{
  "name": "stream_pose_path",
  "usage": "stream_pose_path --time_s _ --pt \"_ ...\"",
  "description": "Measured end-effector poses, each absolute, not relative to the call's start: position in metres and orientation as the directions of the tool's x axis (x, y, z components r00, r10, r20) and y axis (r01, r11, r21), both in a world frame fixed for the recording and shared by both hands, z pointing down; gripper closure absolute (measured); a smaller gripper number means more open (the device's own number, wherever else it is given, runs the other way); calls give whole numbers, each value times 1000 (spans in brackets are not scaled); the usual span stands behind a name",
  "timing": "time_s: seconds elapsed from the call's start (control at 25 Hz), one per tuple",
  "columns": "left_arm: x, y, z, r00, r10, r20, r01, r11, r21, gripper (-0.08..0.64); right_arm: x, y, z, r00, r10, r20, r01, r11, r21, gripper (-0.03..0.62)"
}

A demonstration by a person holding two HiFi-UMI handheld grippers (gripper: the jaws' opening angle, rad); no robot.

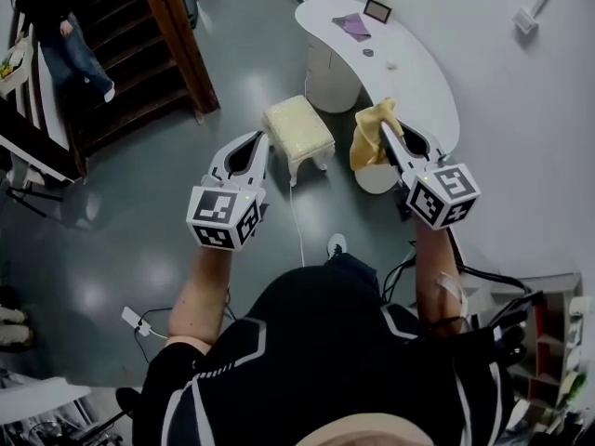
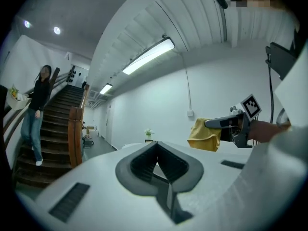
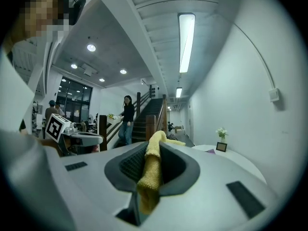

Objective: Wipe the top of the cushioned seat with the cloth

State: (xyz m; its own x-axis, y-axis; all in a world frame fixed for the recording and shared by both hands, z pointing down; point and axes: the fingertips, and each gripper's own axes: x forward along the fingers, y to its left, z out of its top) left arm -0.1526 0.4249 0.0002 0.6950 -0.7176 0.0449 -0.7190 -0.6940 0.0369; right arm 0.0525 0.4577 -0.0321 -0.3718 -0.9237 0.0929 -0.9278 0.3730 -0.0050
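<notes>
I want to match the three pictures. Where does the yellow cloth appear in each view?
Head view: the yellow cloth is right of centre, hanging from the right gripper.
Left gripper view: the cloth is right of centre, at mid-height.
Right gripper view: the cloth is at bottom centre, clamped in that gripper.
Shared landmark: the dark staircase shows in all three.

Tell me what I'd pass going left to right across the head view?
person on the stairs → left gripper → seat → cloth → wall box
</notes>
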Motion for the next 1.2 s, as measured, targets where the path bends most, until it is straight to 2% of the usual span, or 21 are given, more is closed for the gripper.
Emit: stream_pose_path --time_s 0.16,0.52,1.2 --pt "-145 403 -2 705 -709 15 -708 -702 72 556 55 427 -32 -399 -914 72 -917 399 -14 530" --pt "-121 306 -8 622 -783 -25 -774 -619 134 555 90 325 -25 -475 -877 70 -880 474 -28 529" --pt "6 147 6 597 -801 50 -801 -591 101 555 198 167 -20 -530 -845 71 -848 530 -30 529"
